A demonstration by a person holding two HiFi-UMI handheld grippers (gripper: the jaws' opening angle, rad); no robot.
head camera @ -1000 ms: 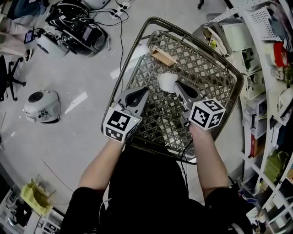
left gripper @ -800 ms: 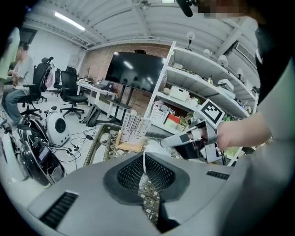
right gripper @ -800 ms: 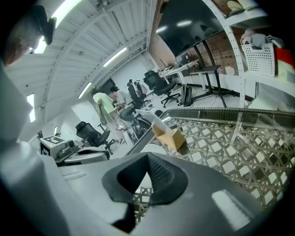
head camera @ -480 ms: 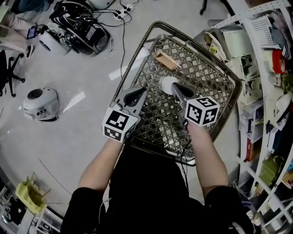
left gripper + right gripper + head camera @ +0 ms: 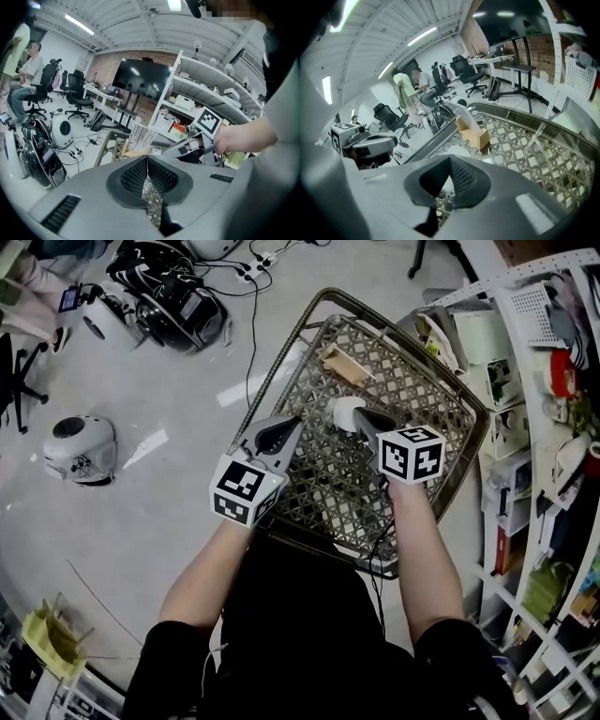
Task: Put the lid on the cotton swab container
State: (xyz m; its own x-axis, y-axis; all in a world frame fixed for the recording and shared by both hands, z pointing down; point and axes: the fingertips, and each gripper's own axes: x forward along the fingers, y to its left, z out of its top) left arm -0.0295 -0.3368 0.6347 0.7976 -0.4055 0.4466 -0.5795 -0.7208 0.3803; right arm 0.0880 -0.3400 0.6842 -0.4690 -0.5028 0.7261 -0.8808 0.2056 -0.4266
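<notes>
A white round piece [image 5: 345,412], lid or tub I cannot tell, lies on the woven lattice table [image 5: 431,418]. Beyond it stands a small tan box [image 5: 342,365] with a clear ribbed top [image 5: 140,136]. My right gripper [image 5: 361,418] has its jaws together, and the white piece [image 5: 457,150] lies just past its tips, touching or nearly so. To the left, my left gripper [image 5: 292,424] hovers over the lattice, shut with nothing between its pads [image 5: 147,159]. The left gripper view shows the right gripper [image 5: 185,144] from the side.
The table's dark rim [image 5: 272,362] drops to a grey floor at the left, with a white dome unit [image 5: 80,446], black bags and cables [image 5: 173,301]. Shelving [image 5: 544,381] crowds the right side. A seated person [image 5: 23,89] is among office chairs far off.
My right gripper has edged forward, closer to the white piece. The left gripper has hardly moved. The white piece and the box stay where they were.
</notes>
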